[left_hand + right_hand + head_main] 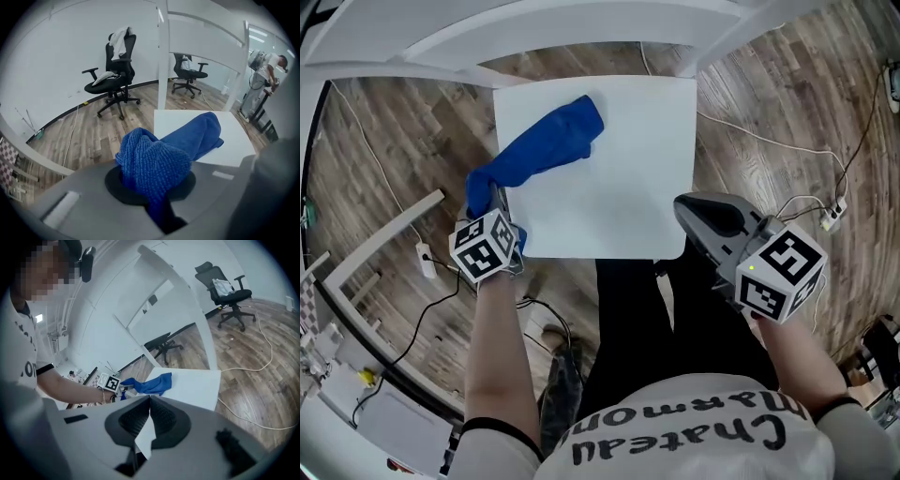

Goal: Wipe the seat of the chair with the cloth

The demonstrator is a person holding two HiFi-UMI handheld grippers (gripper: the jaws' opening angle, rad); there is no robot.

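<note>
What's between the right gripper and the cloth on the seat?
Only bare white seat. The head view shows nothing between the right gripper and the blue cloth, and the right gripper view agrees.

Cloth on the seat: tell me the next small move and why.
Probably drag the cloth rightward across the seat. The left gripper is shut on the cloth's near end by the seat's front left corner. The cloth covers only the left part, and the rest of the seat lies bare.
</note>
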